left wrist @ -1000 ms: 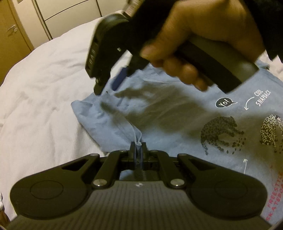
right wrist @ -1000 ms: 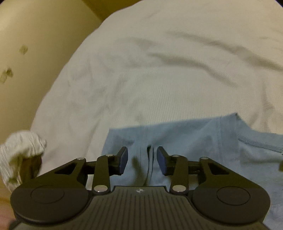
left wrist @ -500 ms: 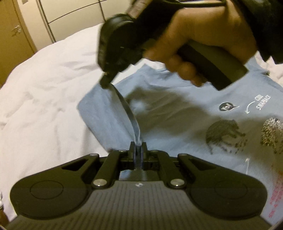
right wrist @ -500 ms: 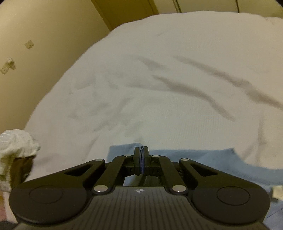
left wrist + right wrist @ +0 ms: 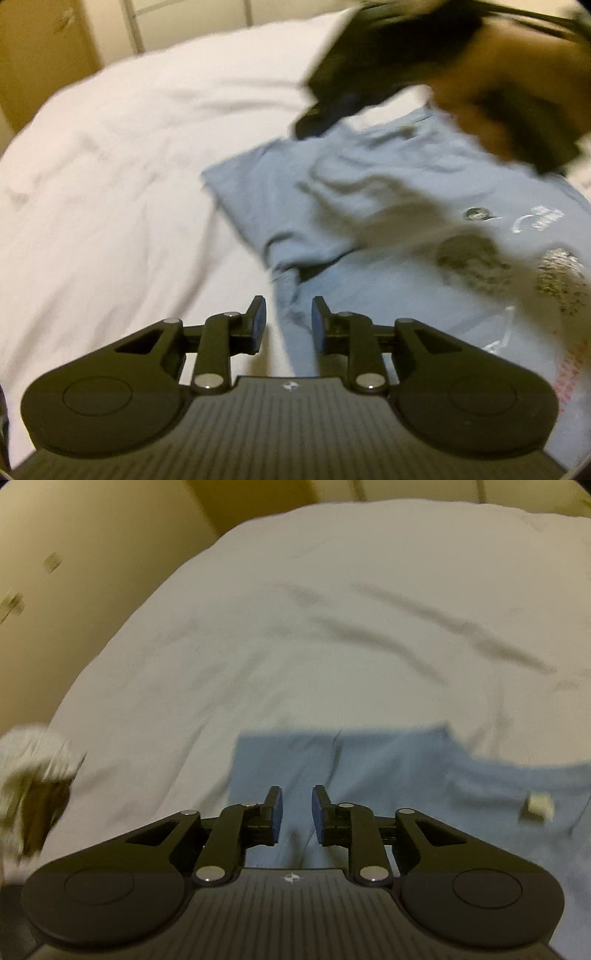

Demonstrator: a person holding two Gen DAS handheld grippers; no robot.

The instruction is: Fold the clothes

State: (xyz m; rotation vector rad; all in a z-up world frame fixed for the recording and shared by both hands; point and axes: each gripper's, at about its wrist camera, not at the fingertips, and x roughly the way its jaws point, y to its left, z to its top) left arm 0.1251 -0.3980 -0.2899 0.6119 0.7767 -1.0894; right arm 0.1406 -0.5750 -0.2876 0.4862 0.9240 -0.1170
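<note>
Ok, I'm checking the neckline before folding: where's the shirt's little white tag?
In the right wrist view, the white tag lies on the blue T-shirt, at the right, just right of the open right gripper.

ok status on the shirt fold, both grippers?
Left gripper open, right gripper open, neither holding cloth. Blue shirt flat on the bed, sleeve folded in. Nothing in the way.

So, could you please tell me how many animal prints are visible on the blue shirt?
2: one dark animal print near the shirt's middle, one lighter animal print toward its right edge. More may lie beyond the frame.
</note>
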